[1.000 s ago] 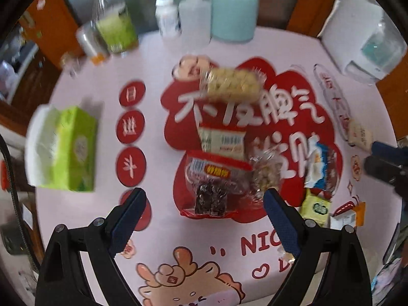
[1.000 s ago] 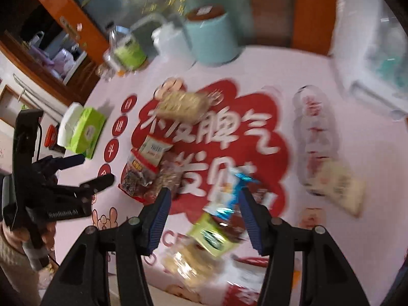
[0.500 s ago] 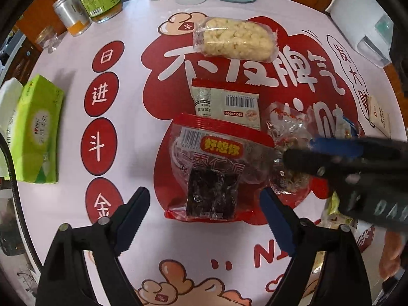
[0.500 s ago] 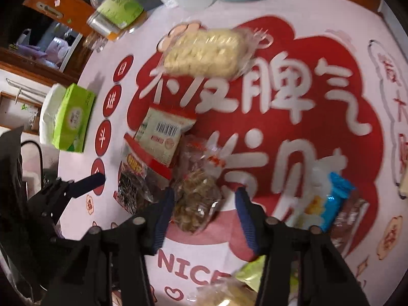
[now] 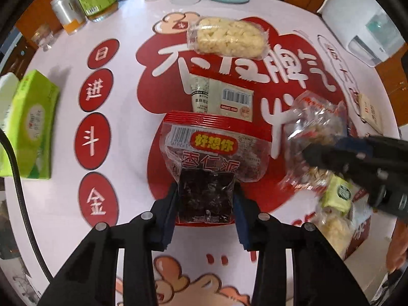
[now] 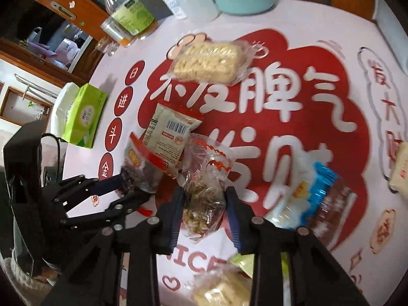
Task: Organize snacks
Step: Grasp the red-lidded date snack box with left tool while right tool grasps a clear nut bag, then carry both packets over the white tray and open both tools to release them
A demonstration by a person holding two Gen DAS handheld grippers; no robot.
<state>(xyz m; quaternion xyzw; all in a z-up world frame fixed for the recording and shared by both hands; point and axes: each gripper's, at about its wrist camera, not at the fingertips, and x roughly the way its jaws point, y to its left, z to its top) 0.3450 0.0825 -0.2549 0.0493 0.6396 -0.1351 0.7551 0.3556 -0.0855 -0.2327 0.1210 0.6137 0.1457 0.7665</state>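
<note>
Both claws have closed in since a moment ago: left claw (image 5: 206, 199) now pinches the red date bag (image 5: 214, 150) on the table (image 5: 127, 117); right claw (image 6: 204, 210) squeezes the clear nut bag (image 6: 204, 193) beside it.

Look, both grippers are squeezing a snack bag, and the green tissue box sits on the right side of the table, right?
Not quite. The tissue box sits on the left side, as the left wrist view shows. The left gripper does squeeze the date bag, and the right gripper the nut bag.
</note>
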